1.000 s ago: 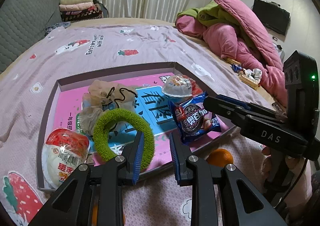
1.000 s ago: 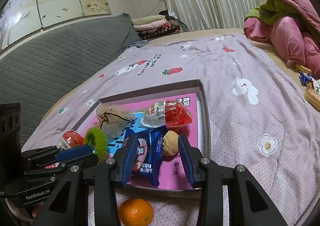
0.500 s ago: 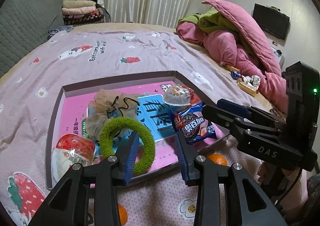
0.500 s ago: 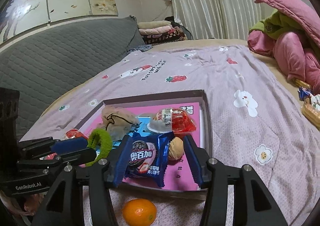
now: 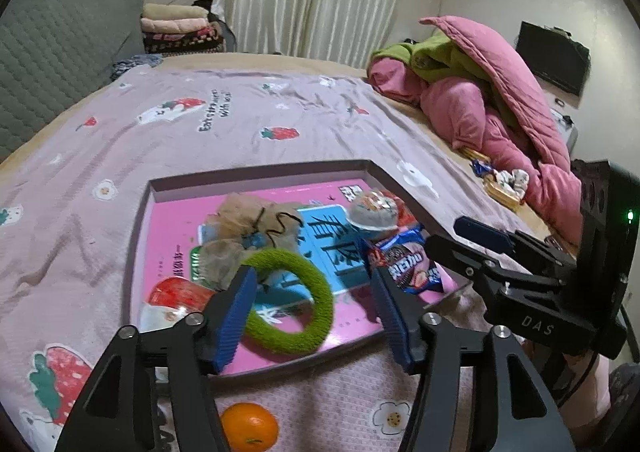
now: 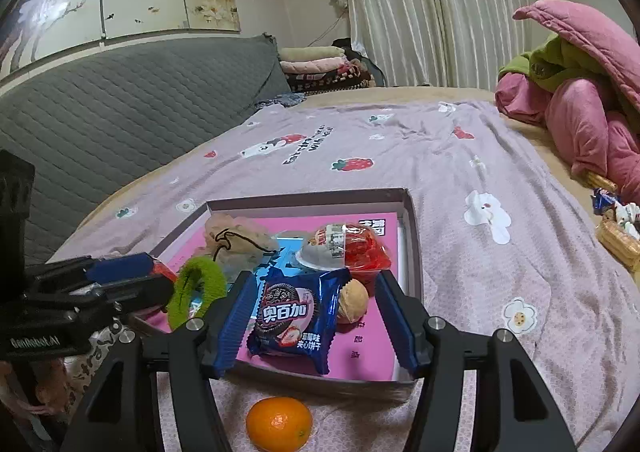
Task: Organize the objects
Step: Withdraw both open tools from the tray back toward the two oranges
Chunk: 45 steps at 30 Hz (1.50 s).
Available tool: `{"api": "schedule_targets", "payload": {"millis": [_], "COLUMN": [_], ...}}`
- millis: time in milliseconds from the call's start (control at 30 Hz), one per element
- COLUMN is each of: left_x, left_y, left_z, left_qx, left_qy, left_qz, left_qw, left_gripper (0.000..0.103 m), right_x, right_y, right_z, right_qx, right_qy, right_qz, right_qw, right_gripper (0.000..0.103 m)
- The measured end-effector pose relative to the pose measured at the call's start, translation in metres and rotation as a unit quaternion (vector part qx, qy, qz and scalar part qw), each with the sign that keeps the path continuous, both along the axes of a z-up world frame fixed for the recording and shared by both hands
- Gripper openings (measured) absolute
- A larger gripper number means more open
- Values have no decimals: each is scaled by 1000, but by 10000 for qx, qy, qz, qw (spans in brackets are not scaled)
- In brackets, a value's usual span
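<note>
Shallow box (image 6: 412, 236) on the bed holds green ring (image 5: 290, 302), blue biscuit pack (image 6: 294, 318), walnut (image 6: 352, 302), jelly cups, pouches; an orange (image 6: 279, 422) sits outside, just in front of box's near wall. Left tongs (image 5: 312, 316) opening, ring lies betw. pads, not pressed; right tongs (image 6: 312, 318) opening around biscuit pack, pads off it. Vs 1 s ago both tongs stand wider, and left ones sit higher over box.

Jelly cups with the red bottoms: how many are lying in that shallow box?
2. One jelly cup lies at the box's far right; the other sits at its near left, partly hidden behind the left gripper. More may be hidden.
</note>
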<state>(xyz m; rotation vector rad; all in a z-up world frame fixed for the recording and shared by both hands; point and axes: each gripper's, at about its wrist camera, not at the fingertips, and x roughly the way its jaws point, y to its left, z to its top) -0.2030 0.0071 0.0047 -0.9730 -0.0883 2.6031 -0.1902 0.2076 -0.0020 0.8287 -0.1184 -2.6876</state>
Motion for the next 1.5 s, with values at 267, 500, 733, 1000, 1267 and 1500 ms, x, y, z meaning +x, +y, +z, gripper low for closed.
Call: {"api": "schedule_targets", "payload": {"millis": [267, 500, 733, 1000, 1267, 1500], "left_x": [7, 14, 20, 27, 44, 64], "left_y": [-15, -20, -22, -24, -26, -28], "left_z": [13, 16, 19, 23, 32, 33], "left_qx": [19, -94, -181, -151, -131, -193], "left_qy": [279, 392, 529, 576, 731, 828], "left_qz": [267, 402, 523, 570, 646, 680], "left_qw": [9993, 9984, 9971, 9966, 9951, 9941], "left_gripper": [72, 74, 76, 78, 78, 78], "right_x": [9, 18, 32, 42, 58, 76], "right_y": [-6, -16, -11, -17, -15, -15], "right_z": [10, 18, 27, 30, 35, 40], "right_qx": [212, 512, 240, 356, 309, 398], "right_qy": [324, 666, 965, 1164, 1342, 1425], "right_qz": [16, 13, 103, 74, -59, -162], "right_qw": [9992, 9965, 9950, 9925, 9904, 9889], "right_gripper": [67, 72, 74, 84, 84, 84]}}
